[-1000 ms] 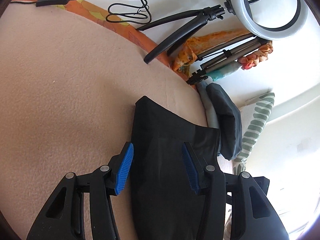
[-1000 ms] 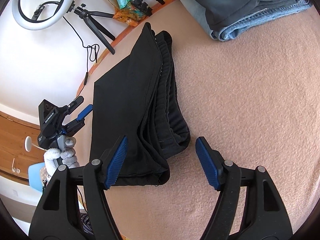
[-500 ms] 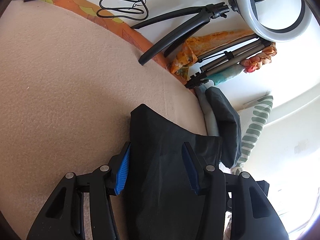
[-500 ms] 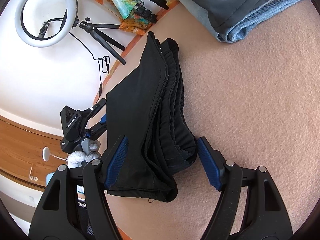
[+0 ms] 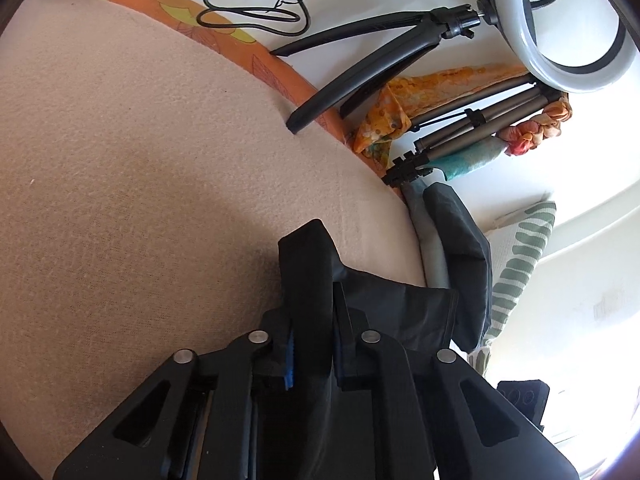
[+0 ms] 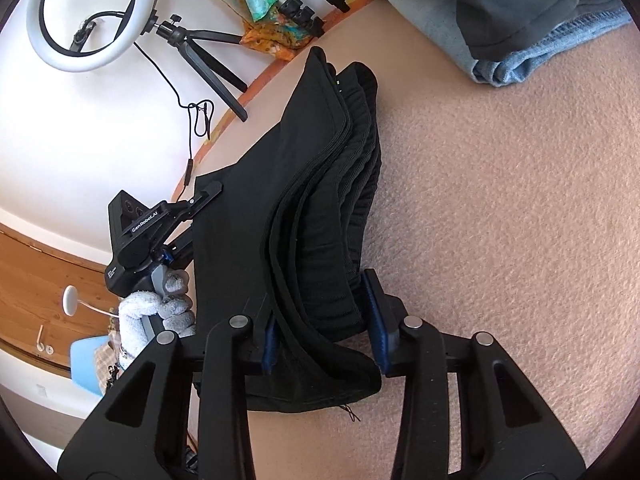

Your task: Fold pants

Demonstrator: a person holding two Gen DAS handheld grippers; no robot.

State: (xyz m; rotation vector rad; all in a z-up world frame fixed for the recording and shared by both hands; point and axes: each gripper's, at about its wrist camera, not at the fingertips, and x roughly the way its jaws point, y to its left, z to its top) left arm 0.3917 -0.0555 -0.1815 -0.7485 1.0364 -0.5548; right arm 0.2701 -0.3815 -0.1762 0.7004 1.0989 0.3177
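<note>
The black pants (image 6: 296,184) lie folded on a beige blanket (image 6: 500,220), ribbed waistband layers stacked on their right side. My right gripper (image 6: 322,332) is shut on the near waistband end. My left gripper (image 5: 312,344) is shut on a bunched fold of the black pants (image 5: 308,264) at the opposite end; it also shows in the right wrist view (image 6: 160,240), held by a gloved hand at the pants' left edge.
A stack of folded grey and blue jeans (image 6: 520,20) lies at the far right of the blanket. A ring light on a tripod (image 5: 560,28), a second tripod (image 5: 472,128), colourful scarves and a cable (image 5: 256,4) lie past the blanket's orange edge.
Both grippers moved in over the pants and closed on them: the left on the fabric edge, the right on the waistband stack. The cloth has bunched up between the pads.
</note>
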